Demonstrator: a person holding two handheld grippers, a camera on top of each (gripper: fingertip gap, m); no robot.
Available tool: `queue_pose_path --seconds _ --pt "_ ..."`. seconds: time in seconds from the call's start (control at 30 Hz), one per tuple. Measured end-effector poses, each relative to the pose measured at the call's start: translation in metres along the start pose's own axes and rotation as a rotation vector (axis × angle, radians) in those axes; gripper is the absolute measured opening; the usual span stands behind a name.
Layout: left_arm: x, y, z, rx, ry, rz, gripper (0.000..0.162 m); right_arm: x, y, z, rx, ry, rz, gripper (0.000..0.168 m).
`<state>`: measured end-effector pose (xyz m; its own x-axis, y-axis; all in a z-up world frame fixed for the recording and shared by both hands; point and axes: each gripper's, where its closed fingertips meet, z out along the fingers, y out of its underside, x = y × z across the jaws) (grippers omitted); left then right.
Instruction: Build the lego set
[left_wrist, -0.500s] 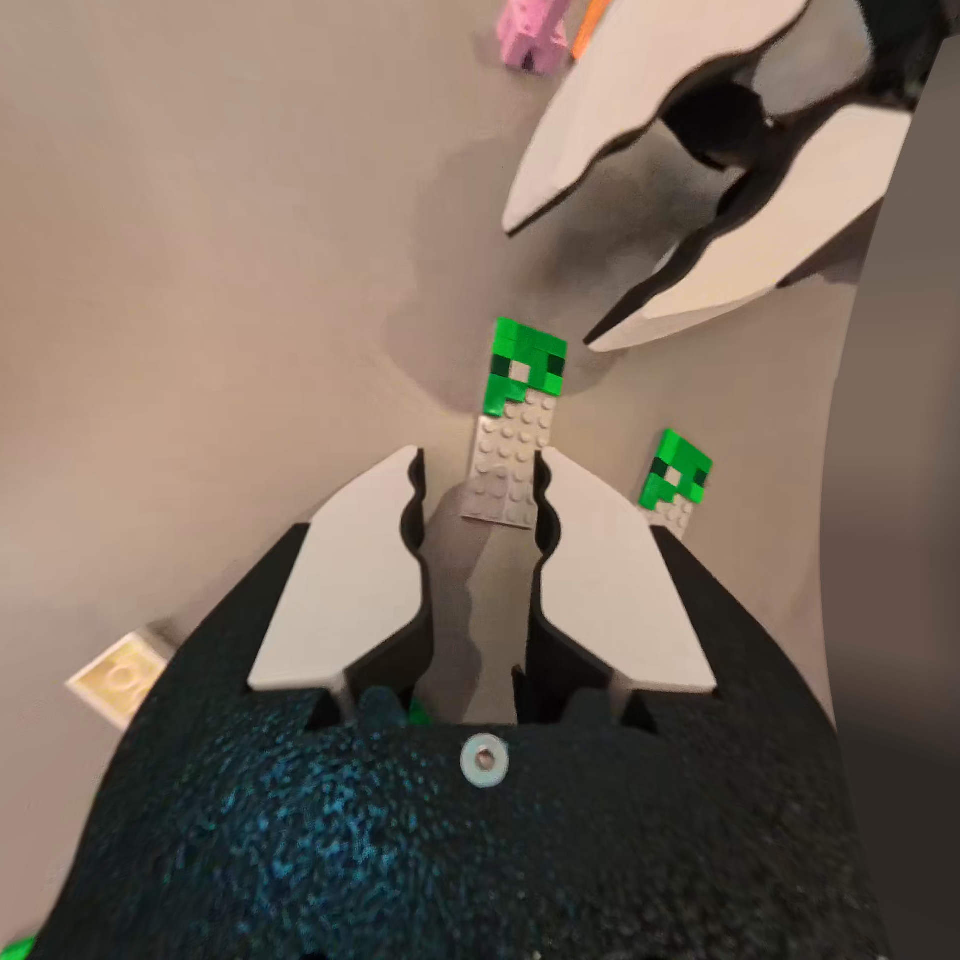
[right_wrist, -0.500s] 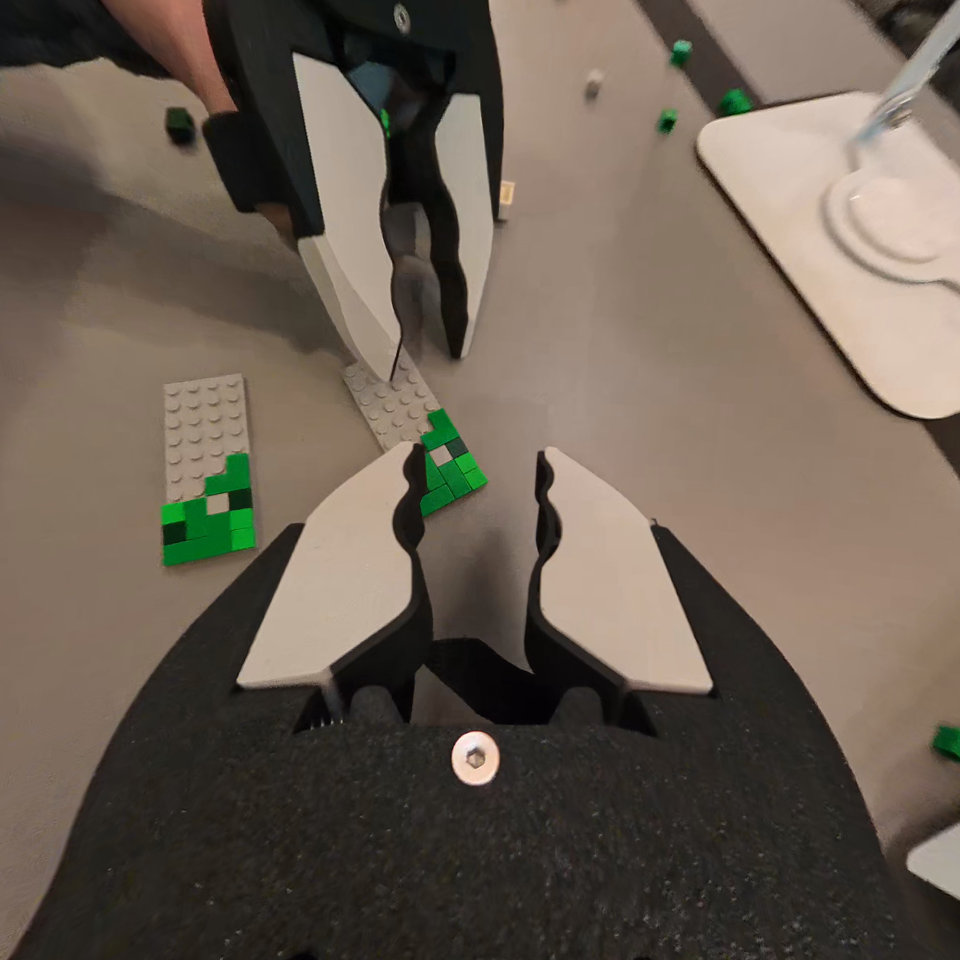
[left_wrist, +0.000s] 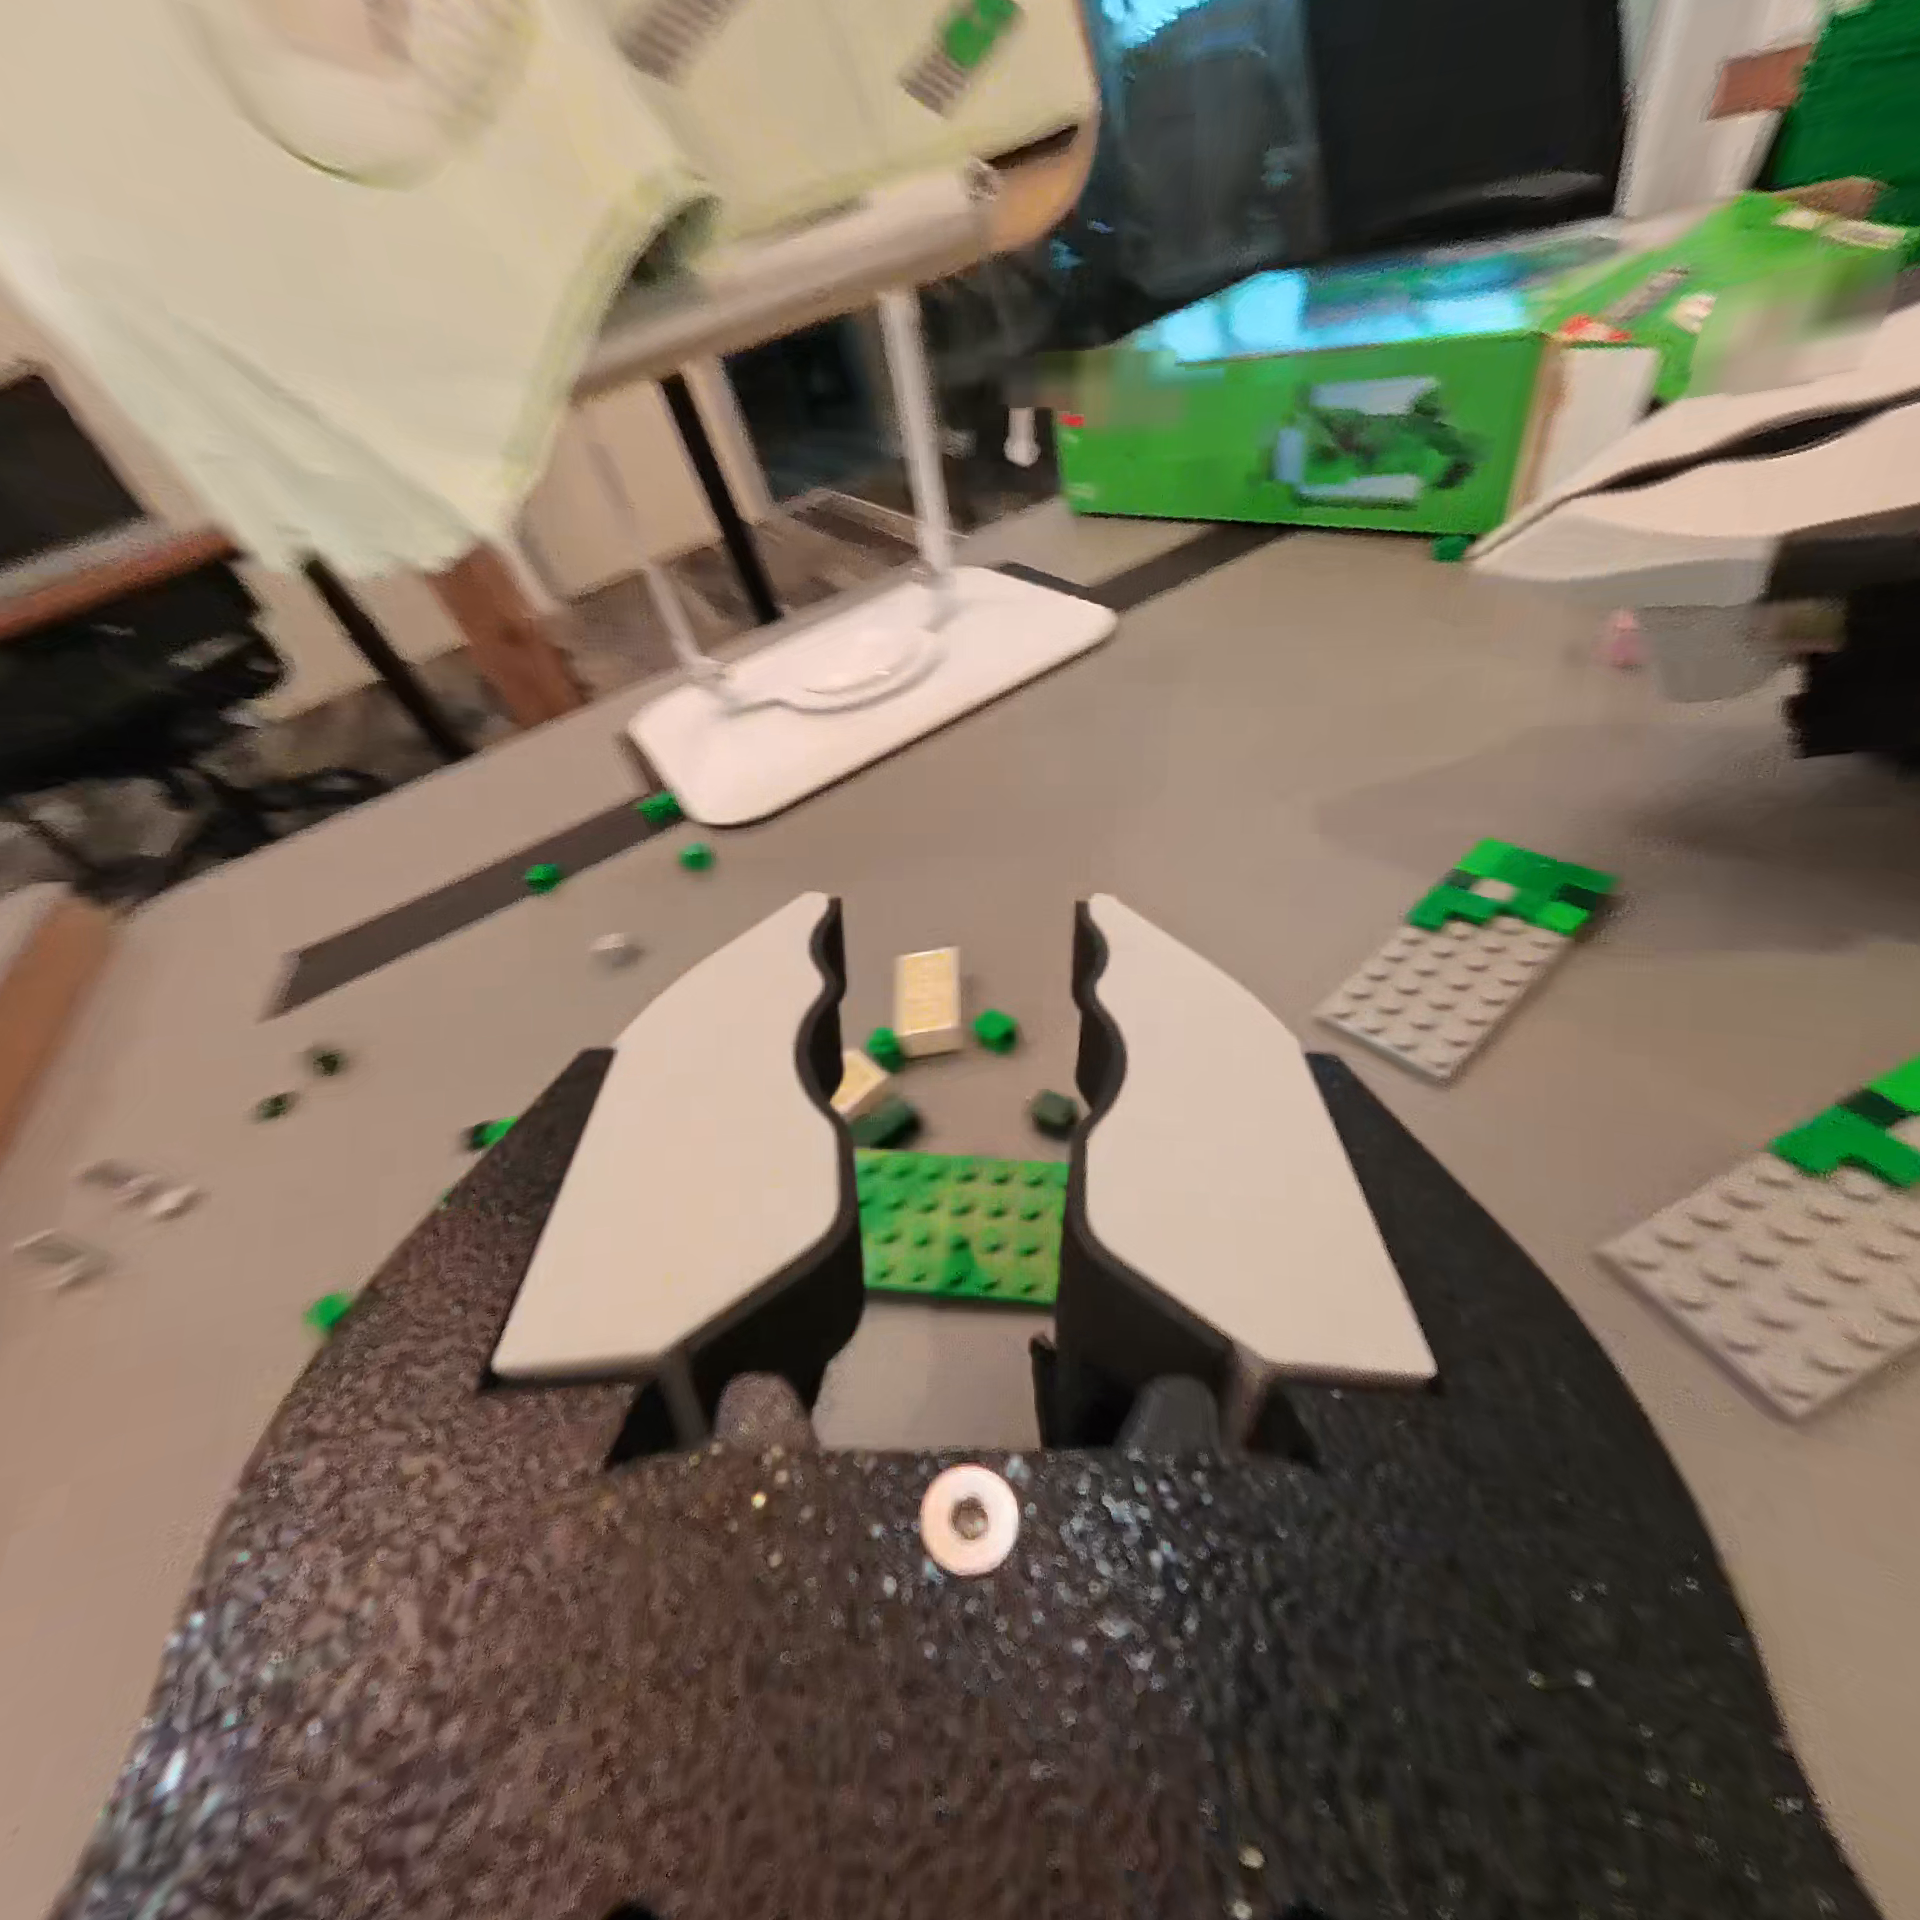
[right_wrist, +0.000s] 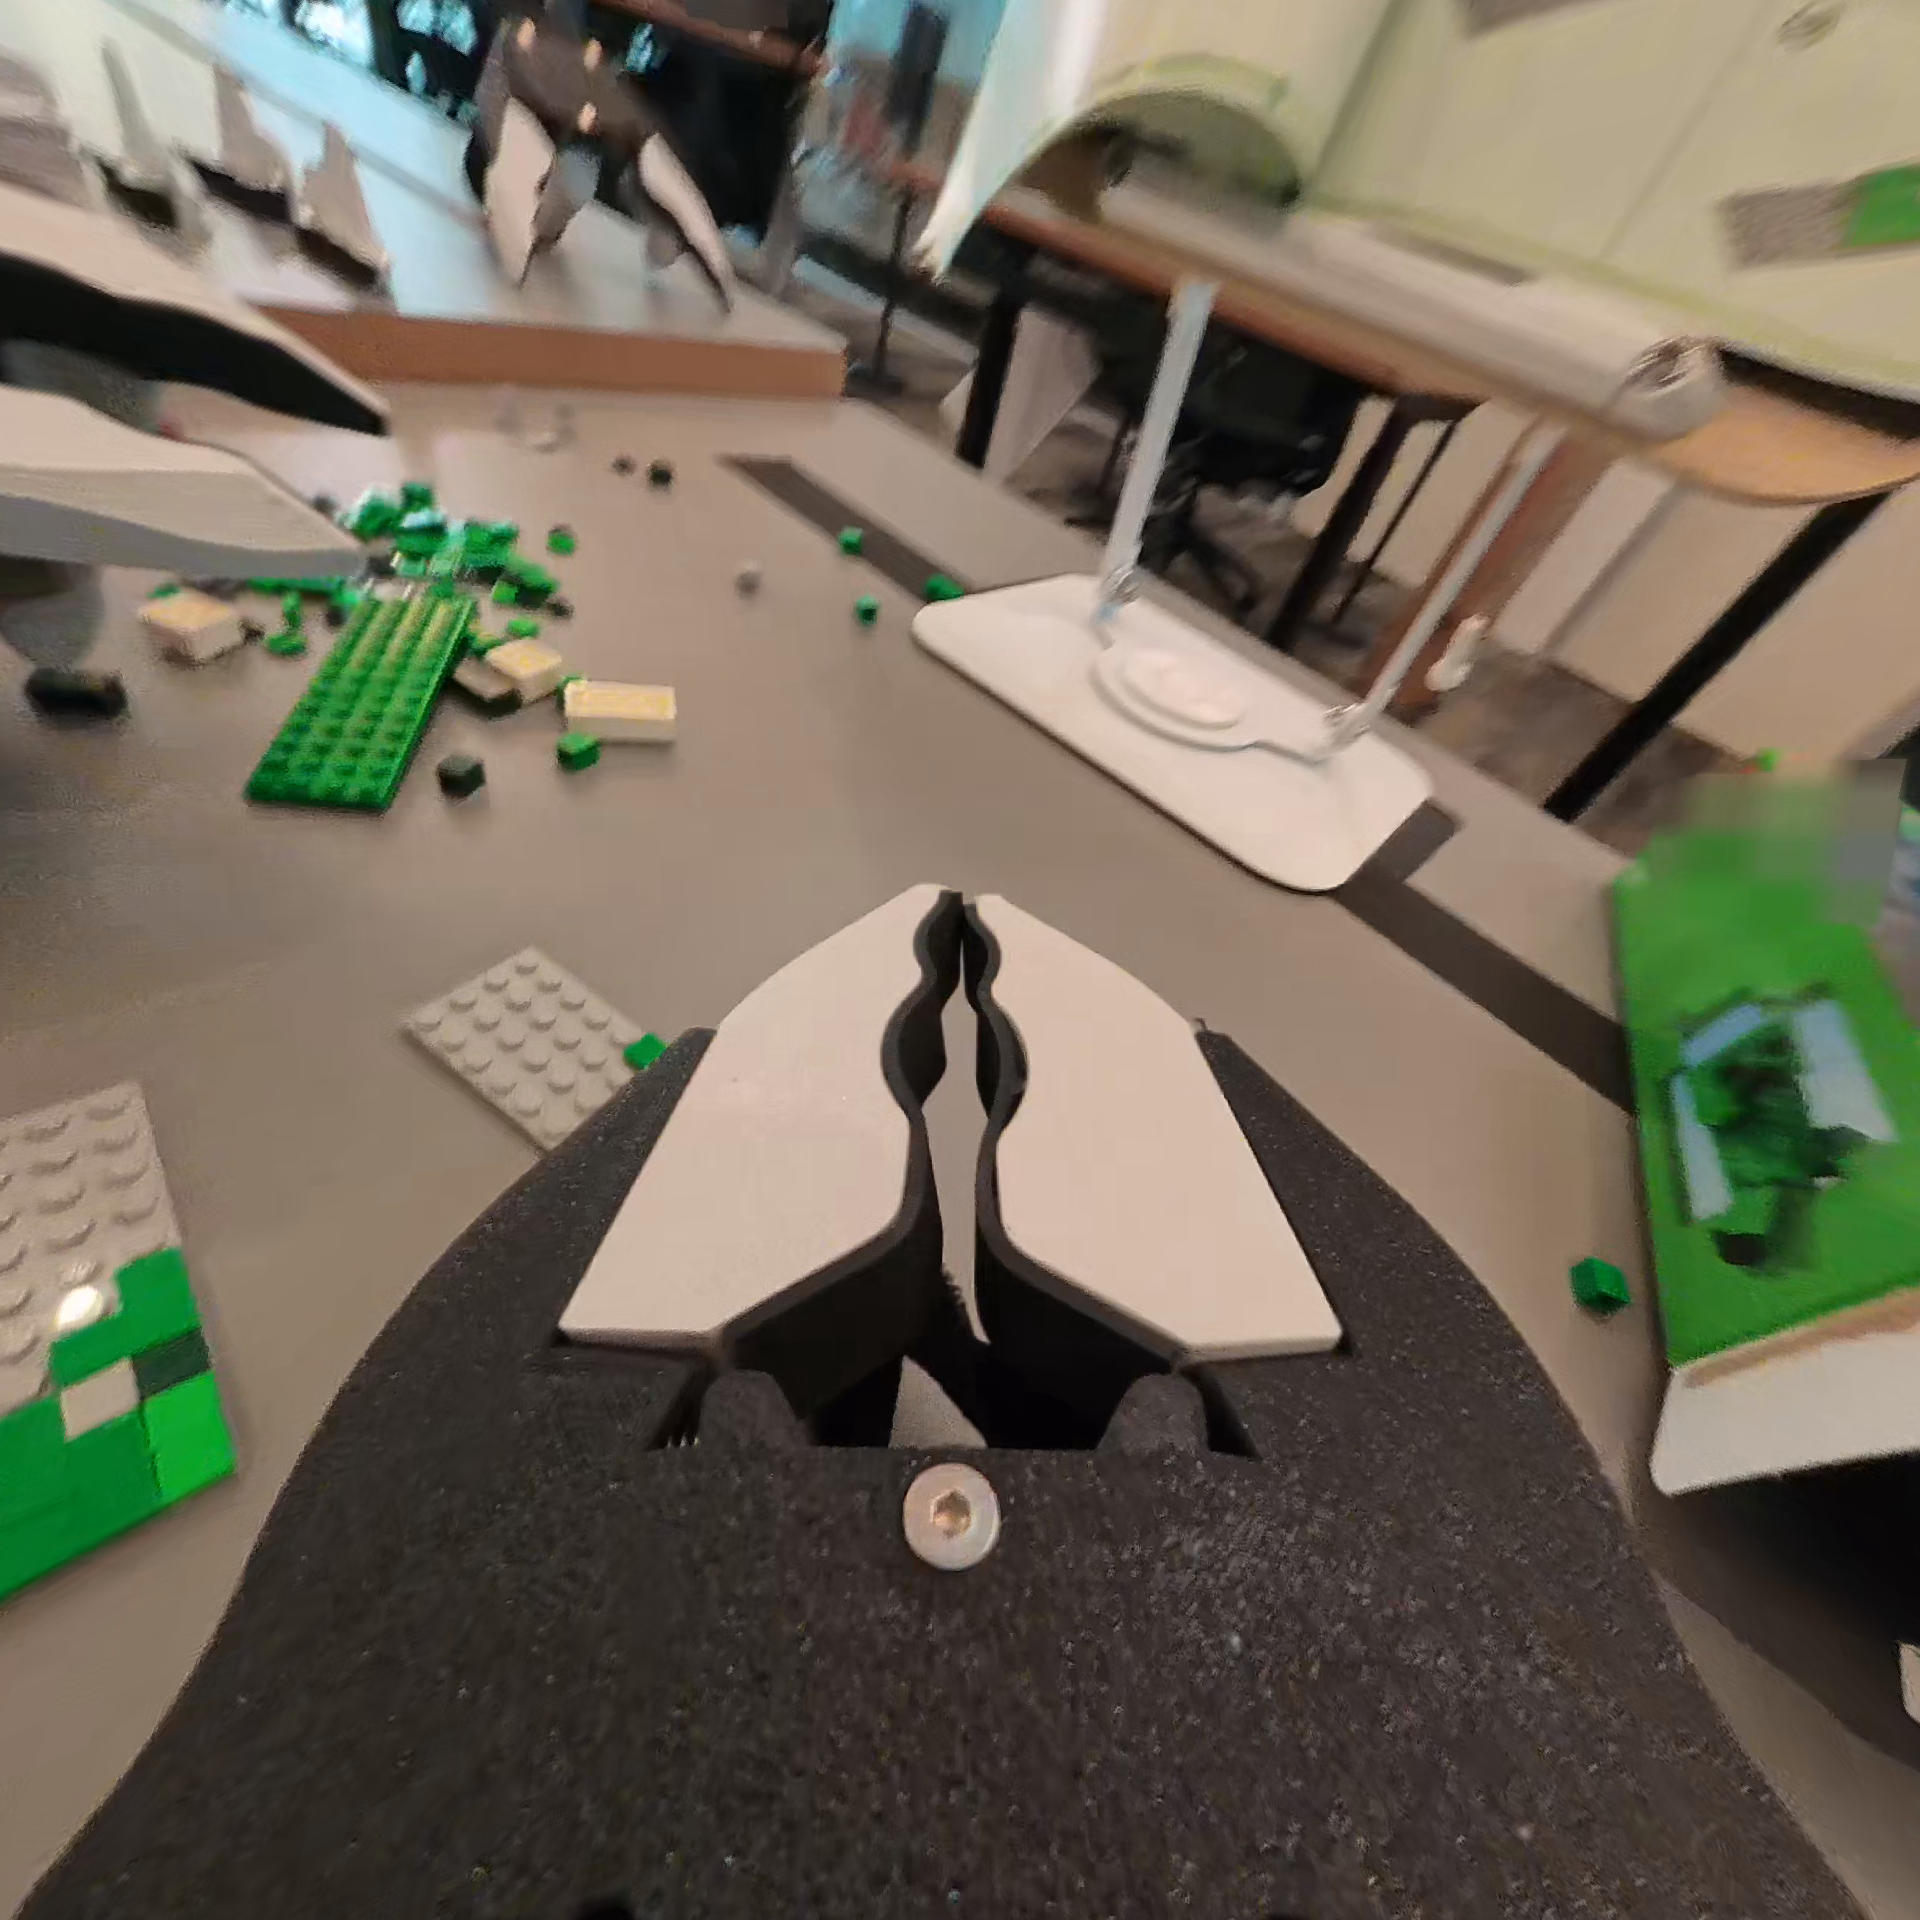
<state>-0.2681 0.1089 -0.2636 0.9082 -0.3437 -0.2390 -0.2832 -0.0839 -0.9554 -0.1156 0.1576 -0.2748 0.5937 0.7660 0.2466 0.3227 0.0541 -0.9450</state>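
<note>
Our left gripper (left_wrist: 954, 935) is spread wide with nothing in it, hanging over the loose-parts pile. Between the fingers: green stud plate (left_wrist: 961, 1226), tan brick (left_wrist: 927, 987), and small green cubes (left_wrist: 994, 1031) close around them. Our right gripper (right_wrist: 958, 902) is pinched tip to tip; nothing visible between the tips, so we read it as empty.

The build itself: two grey baseplates with partial green tiling, one near (left_wrist: 1787, 1247), one farther (left_wrist: 1455, 987), both lying right of the left gripper on the grey table (left_wrist: 1195, 748).

Risks as we judge them:
- Bits are packed tight near the tan brick. Wide fingers coming down will likely nudge neighbours or trap two pieces.
- The green plate lies flat, with little edge to bite; a pinch may skid it into the pile.
- Both views are motion-blurred, so aim is uncertain.
- Baseplates are loose on the table; pressing parts on without the right gripper bracing could slide them.
- Strays near the white stand base (left_wrist: 883, 686) could roll off.
</note>
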Motion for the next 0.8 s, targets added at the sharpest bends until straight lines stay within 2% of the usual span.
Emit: queue_pose_path --seconds 0.1,0.2,0.27,0.37,0.4,0.6,0.63,0.7,0.8 --pt "-0.026 -0.003 -0.014 0.045 -0.086 -0.003 0.027 0.006 -0.01 -0.004 0.081 0.056 0.063 0.0" --pt "-0.036 -0.005 -0.016 0.105 -0.067 -0.059 0.021 0.001 -0.01 -0.001 0.076 -0.011 0.142 0.0" --pt "-0.031 -0.008 -0.015 0.131 -0.041 -0.025 0.017 -0.012 -0.009 -0.001 0.057 -0.113 0.14 0.0" --pt "-0.005 -0.012 -0.01 0.122 0.032 0.072 0.005 -0.044 0.012 0.002 -0.15 -0.344 0.172 0.0" --pt "0.005 -0.013 -0.008 0.114 0.05 0.112 0.003 -0.047 0.017 0.004 -0.196 -0.357 0.156 0.0" --pt "0.038 -0.008 0.001 0.064 0.093 0.336 0.003 -0.067 0.046 0.005 -0.434 -0.425 0.054 0.0" --pt "0.045 -0.007 0.001 0.061 0.134 0.333 0.007 -0.067 0.048 0.005 -0.438 -0.42 0.045 0.0" --pt "0.068 -0.006 0.003 0.051 0.29 0.297 0.03 -0.065 0.044 0.006 -0.407 -0.403 0.054 0.0" --pt "0.09 0.011 0.018 -0.098 0.454 0.351 0.039 -0.054 0.034 0.006 -0.321 -0.369 0.105 0.0"
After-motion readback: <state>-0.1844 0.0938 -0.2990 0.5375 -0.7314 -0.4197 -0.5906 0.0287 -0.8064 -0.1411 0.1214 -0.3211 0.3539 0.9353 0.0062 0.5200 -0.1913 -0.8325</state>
